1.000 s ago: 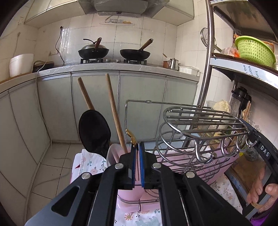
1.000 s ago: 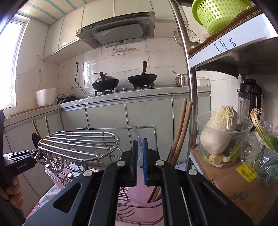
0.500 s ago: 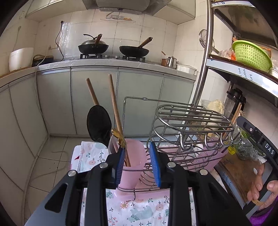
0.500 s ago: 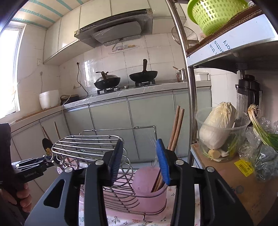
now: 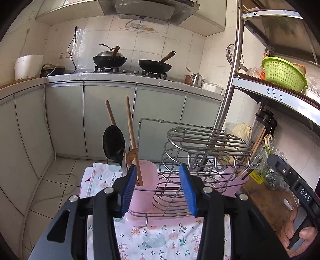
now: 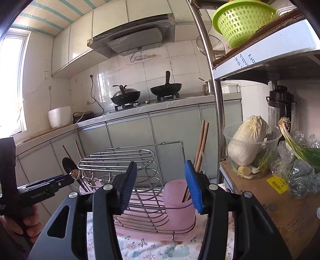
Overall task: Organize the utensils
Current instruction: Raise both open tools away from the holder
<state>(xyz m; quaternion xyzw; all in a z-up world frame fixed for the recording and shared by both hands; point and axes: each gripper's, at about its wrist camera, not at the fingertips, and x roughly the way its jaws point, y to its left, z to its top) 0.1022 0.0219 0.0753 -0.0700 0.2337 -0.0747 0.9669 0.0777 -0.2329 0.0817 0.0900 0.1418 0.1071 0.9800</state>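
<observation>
Showing both tools after release: left gripper (image 5: 158, 188) and right gripper (image 6: 160, 185), clamped a second ago, now gape wide and empty; black ladle (image 5: 113, 144) and chopsticks (image 5: 132, 138) stand in the left pink cup (image 5: 146, 180), another pair (image 6: 201, 144) in the right pink cup (image 6: 179, 202); deposit apparently complete.

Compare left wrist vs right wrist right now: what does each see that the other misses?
Left wrist only: the black spoon standing in the near pink cup, seen close up, and the right hand on its gripper handle.

Right wrist only: the cabbage in a clear tub, the window, and the other gripper's handle at frame left.

Shared: wire dish rack, two woks on the stove, green basket, floral cloth. The left gripper and right gripper are both open and empty.
</observation>
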